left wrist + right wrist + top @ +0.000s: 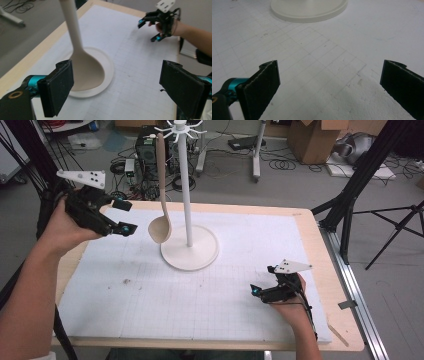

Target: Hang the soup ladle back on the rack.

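Jaws of left gripper (125, 217) wide apart, nothing between pads; I note them just beside ladle (161, 195), not touching. Ladle hangs from hook at top of white rack (189, 195), bowl low, just above rack's round base (192, 254). Jaws of right gripper (262, 282) also wide, empty, low over white grid sheet (150, 305) on table (307, 225), well apart from rack.

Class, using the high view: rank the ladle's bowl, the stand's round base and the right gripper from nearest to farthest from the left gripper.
1. Ladle's bowl, just right of the left gripper.
2. Stand's round base, beyond the bowl.
3. Right gripper, at the table's near right.
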Demonstrator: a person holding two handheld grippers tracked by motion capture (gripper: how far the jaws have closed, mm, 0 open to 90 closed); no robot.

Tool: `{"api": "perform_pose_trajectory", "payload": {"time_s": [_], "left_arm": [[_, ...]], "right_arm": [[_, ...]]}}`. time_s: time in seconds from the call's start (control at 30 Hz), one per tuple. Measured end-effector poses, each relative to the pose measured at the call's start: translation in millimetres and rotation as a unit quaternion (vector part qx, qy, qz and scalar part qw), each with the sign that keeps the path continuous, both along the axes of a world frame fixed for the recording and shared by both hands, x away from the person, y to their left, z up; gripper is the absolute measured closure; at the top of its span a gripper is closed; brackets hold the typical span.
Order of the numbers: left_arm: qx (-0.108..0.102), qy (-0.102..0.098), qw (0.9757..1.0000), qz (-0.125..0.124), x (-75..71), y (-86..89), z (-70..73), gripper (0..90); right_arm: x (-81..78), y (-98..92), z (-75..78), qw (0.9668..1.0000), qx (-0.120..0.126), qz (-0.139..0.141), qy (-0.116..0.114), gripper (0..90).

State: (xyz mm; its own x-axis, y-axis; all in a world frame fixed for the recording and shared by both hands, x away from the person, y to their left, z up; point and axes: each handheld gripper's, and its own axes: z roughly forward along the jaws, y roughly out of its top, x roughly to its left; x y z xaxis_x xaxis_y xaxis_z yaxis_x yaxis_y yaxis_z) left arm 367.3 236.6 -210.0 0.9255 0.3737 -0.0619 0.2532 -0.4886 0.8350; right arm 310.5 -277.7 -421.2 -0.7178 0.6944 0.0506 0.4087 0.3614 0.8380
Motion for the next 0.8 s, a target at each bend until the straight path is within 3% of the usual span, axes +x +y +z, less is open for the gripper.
{"api": "perform_pose_trajectory", "payload": {"time_s": [0.57, 0.8], "left_arm": [[-0.028, 0.007, 0.9995, 0.017, -18.8, 12.4, -72.8, 5.2], [-0.056, 0.003, 0.9984, 0.010, -30.0, 17.6, -99.2, 1.7]], "right_arm": [[0.4, 0.0, -0.9, 1.0000, -0.002, 0.002, 0.004, 1.4], [0.7, -0.1, -1.2, 1.0000, -0.004, 0.001, 0.003, 1.4]]}}
